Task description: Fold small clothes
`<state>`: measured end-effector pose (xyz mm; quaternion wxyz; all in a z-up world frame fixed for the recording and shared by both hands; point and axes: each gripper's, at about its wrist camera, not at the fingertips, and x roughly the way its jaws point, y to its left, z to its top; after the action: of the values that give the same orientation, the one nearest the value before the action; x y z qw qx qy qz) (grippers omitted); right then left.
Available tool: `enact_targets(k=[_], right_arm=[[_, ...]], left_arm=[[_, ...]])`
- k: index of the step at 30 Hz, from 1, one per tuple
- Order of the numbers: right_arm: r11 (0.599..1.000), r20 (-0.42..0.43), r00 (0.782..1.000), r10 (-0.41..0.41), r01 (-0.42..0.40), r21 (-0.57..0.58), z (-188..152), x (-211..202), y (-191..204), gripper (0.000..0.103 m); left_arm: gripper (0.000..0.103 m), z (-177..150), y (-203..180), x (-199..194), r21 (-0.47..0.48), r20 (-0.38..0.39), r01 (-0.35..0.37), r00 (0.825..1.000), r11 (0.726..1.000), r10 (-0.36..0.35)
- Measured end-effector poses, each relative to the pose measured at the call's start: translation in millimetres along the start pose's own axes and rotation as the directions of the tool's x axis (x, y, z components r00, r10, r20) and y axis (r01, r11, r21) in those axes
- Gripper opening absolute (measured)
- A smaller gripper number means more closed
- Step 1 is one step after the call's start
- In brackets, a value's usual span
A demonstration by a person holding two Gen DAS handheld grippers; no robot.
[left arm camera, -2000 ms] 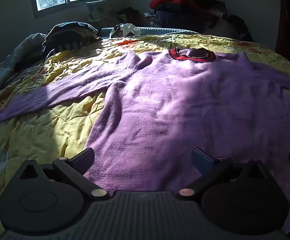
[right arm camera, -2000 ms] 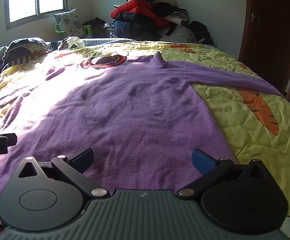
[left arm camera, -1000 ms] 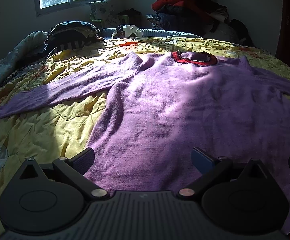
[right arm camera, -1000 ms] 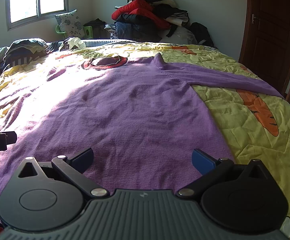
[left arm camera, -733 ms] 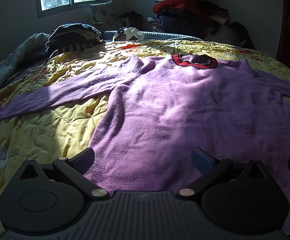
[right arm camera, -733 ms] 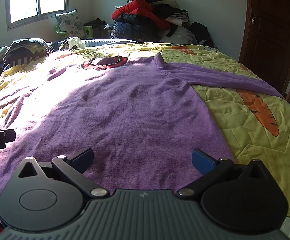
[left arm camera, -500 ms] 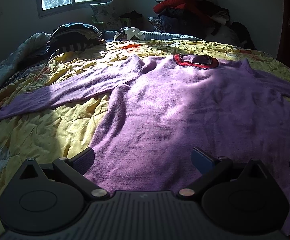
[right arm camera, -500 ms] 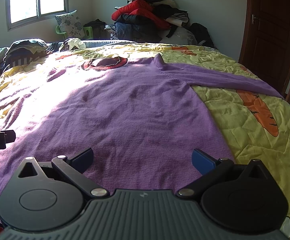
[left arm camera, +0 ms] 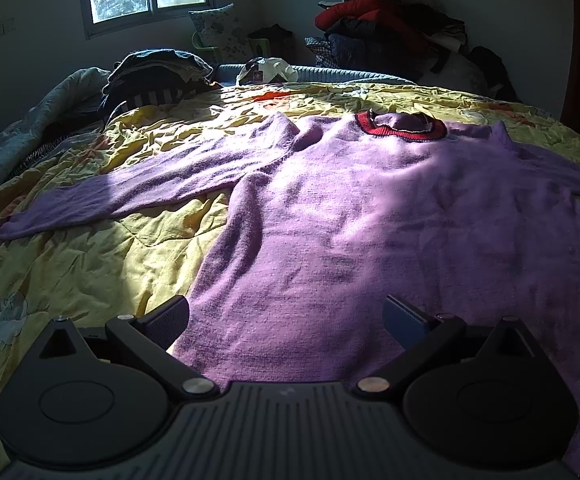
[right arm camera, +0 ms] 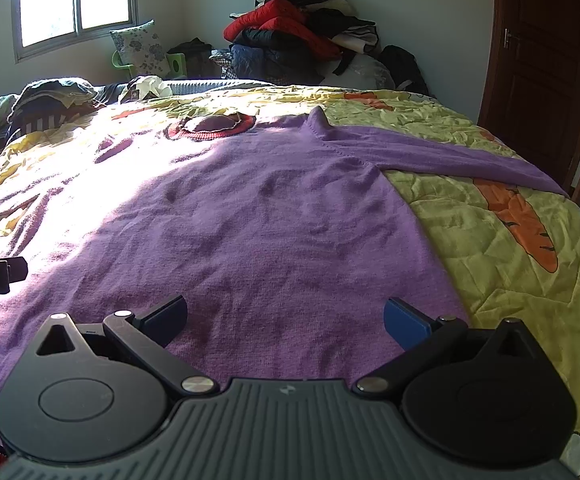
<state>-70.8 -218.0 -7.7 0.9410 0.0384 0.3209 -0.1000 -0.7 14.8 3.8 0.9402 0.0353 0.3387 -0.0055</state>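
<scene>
A purple sweater (left arm camera: 370, 208) with a red collar (left arm camera: 400, 130) lies flat on the yellow bedspread, both sleeves spread out. It also shows in the right wrist view (right arm camera: 250, 216). My left gripper (left arm camera: 286, 316) is open and empty above the sweater's lower left part near the hem. My right gripper (right arm camera: 286, 316) is open and empty above the lower right part. The left sleeve (left arm camera: 138, 188) runs out to the left, the right sleeve (right arm camera: 450, 156) to the right.
The yellow quilt (right arm camera: 510, 240) with an orange carrot print covers the bed. Folded dark clothes (left arm camera: 158, 76) lie at the far left. A heap of jackets (right arm camera: 298, 44) stands behind the bed. A brown door (right arm camera: 542, 60) is at the right.
The left wrist view has shifted slightly, so the sweater sits a little lower and further right in it. The right gripper has hardly moved. Both grippers stay open.
</scene>
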Motion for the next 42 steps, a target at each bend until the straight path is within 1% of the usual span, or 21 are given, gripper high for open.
enact_targets(k=[7, 42], right_arm=[[1.000, -0.001, 1.000, 0.000, 0.000, 0.001, -1.0, 0.8, 0.4, 0.103], [1.000, 0.000, 1.000, 0.001, -0.001, 0.003, -1.1, 1.2, 0.9, 0.103]], left_arm=[[0.103, 0.7, 1.1, -1.2, -0.011, 0.009, -0.022, 1.000, 1.000, 0.023], [0.103, 2.5, 3.9, -2.1, -0.012, 0.011, -0.029, 1.000, 1.000, 0.029]])
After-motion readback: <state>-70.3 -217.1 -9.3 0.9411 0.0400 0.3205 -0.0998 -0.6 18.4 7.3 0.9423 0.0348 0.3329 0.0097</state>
